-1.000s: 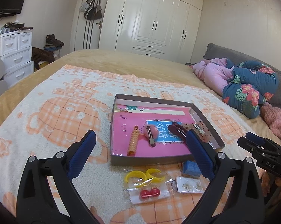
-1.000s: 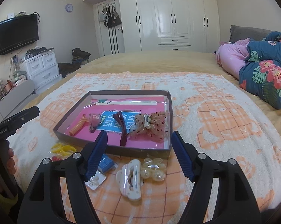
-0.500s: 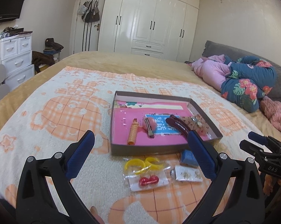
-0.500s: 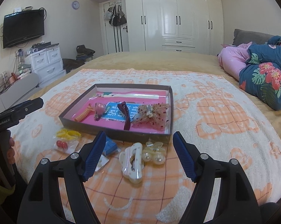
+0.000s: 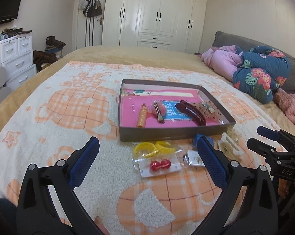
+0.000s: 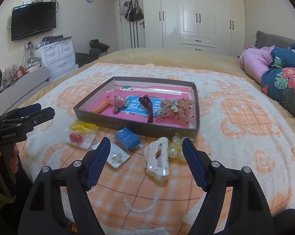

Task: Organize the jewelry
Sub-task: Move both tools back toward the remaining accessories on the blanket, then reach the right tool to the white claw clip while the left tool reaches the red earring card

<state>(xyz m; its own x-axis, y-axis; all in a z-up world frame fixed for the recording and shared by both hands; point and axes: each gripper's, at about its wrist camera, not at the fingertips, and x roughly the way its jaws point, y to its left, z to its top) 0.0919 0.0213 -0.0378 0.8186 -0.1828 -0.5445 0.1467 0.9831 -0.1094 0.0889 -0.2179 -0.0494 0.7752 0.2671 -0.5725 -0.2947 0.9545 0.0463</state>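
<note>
A shallow brown box (image 5: 174, 135) (image 6: 100, 98) with a pink floor sits on the blanket and holds an orange spiral tie (image 5: 142, 117), a pink pompom clip (image 5: 159, 110), a dark red clip (image 5: 192, 112) (image 6: 147, 105) and a speckled bow (image 6: 175, 108). In front of it lie yellow rings (image 5: 153, 147) (image 6: 83, 126), red beads in a bag (image 5: 160, 164) (image 6: 76, 138), an earring card (image 6: 117, 157), a blue box (image 6: 127, 136) and a white claw clip (image 6: 157, 159). My left gripper (image 5: 147, 156) is open above the bags. My right gripper (image 6: 146, 156) is open above the white clip.
The orange-and-white blanket (image 5: 69, 107) covers a tan bed. Folded pink and floral bedding (image 5: 255, 72) lies at the right. White drawers (image 5: 16, 56) stand beyond the left edge, wardrobes (image 6: 186, 15) at the back.
Both grippers have drawn back from the box toward the near edge of the bed, so the loose items in front of it now lie between the fingers. Both stay open.
</note>
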